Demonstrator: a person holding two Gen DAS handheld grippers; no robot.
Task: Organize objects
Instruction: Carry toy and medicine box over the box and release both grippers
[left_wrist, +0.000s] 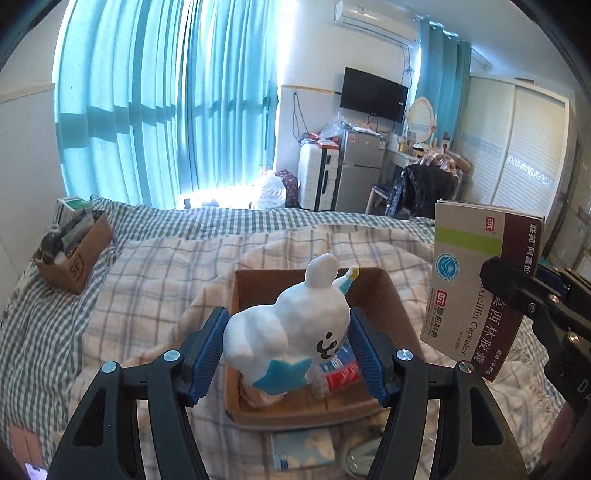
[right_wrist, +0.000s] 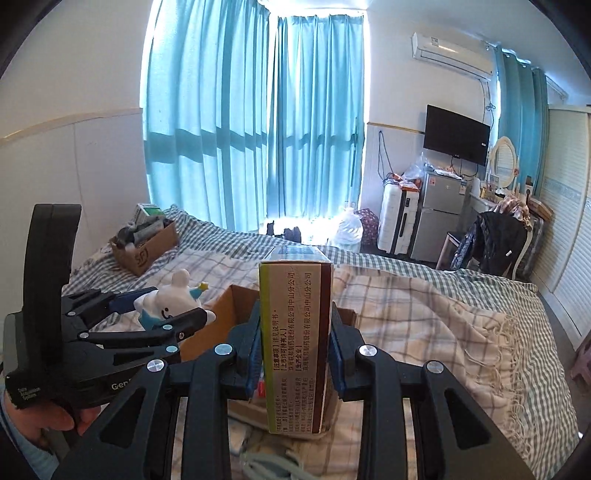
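My left gripper (left_wrist: 288, 328) is shut on a white plush toy (left_wrist: 291, 321) with a blue star and holds it above an open cardboard box (left_wrist: 369, 280) on the bed. A red, white and blue packet (left_wrist: 340, 373) lies inside the box. My right gripper (right_wrist: 295, 328) is shut on a medicine box (right_wrist: 295, 332), upright, just right of the cardboard box (right_wrist: 221, 314). The medicine box (left_wrist: 476, 280) shows at the right of the left wrist view, and the plush toy (right_wrist: 170, 299) at the left of the right wrist view.
A second cardboard box (left_wrist: 74, 254) full of items stands at the bed's far left corner. A blue booklet (left_wrist: 303, 446) lies on the checked blanket (left_wrist: 147, 280) in front of the near box. A suitcase (left_wrist: 317, 177), fridge and chair stand beyond the bed.
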